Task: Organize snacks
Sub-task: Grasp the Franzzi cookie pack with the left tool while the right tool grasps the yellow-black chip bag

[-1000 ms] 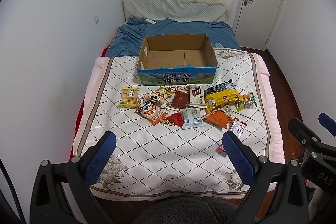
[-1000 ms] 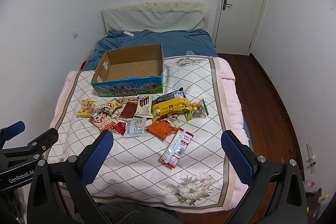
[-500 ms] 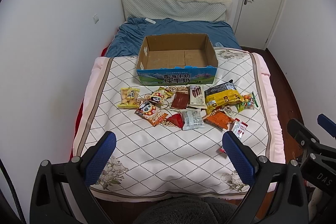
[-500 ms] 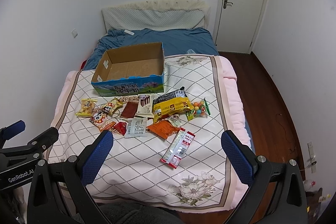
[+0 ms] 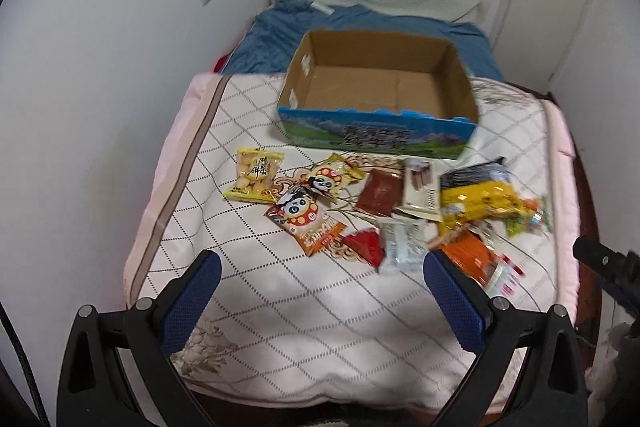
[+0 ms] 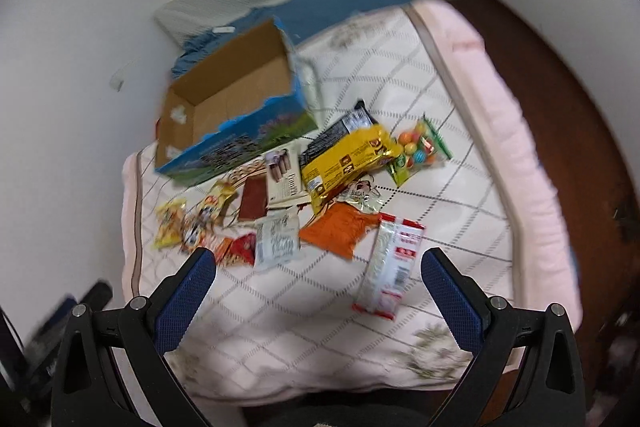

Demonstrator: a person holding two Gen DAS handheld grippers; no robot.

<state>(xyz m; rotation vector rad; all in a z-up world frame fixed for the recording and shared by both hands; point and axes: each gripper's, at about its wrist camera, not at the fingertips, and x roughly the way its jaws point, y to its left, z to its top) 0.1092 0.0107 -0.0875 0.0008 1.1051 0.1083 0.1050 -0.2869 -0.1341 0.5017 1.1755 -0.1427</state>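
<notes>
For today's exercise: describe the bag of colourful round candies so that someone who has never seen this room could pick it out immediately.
Start at the open cardboard box on the quilted bed cover; snack packets lie scattered in front of it. Follow the row to the end nearest the floor side, just past the big yellow packet. The candy bag is the only clear, green-edged packet showing multicoloured balls inside.

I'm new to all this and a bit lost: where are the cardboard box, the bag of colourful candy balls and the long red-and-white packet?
cardboard box (image 5: 384, 95), left wrist view, bare floor inside.
candy-ball bag (image 6: 418, 151), right wrist view, middle.
red-and-white packet (image 6: 394, 261), right wrist view, middle.
</notes>
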